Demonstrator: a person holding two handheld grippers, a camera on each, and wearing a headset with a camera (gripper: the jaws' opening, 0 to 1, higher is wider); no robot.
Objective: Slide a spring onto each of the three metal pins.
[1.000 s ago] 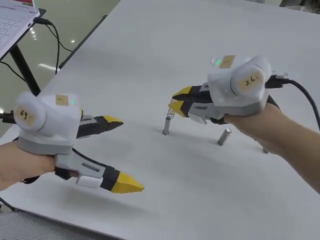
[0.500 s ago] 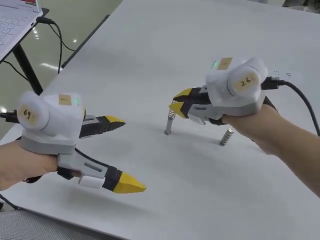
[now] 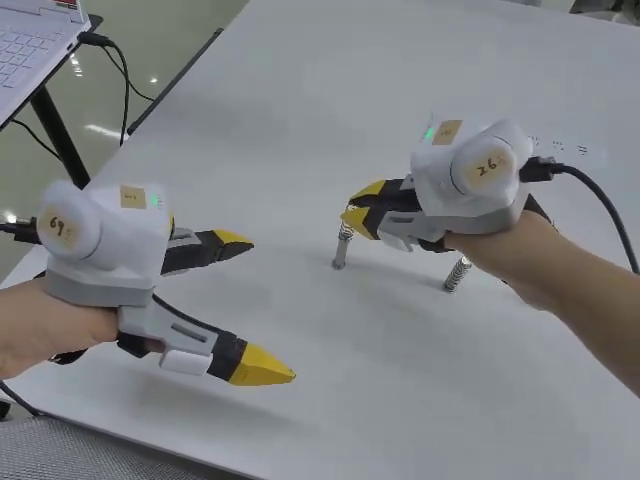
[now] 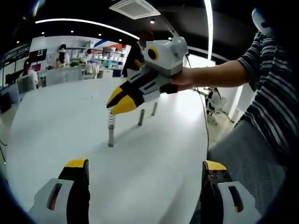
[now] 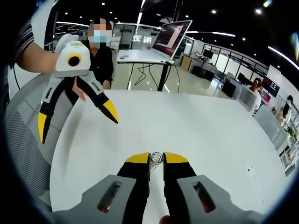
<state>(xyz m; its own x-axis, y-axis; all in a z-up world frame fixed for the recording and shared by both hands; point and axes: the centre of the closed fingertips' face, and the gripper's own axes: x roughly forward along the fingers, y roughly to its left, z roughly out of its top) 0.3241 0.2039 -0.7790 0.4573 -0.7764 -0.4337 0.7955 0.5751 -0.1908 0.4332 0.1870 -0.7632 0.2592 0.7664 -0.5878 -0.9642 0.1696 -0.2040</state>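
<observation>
Since the right gripper point(image 3: 356, 208) pinches a light, squishy spring point(image 5: 157, 158) by its coils, we'd squeeze gently; left gripper point(image 3: 268, 308) gapes open.

Wide white tabletop point(image 3: 330, 90), glossy pale floor point(image 3: 170, 40) off to the left, open laptop point(image 3: 30, 35) up on a black stand point(image 3: 50, 130), light strips point(image 5: 140, 16) running across the dark ceiling point(image 4: 182, 18), air vent point(image 4: 135, 8) overhead, office desks point(image 4: 60, 74) far back
</observation>
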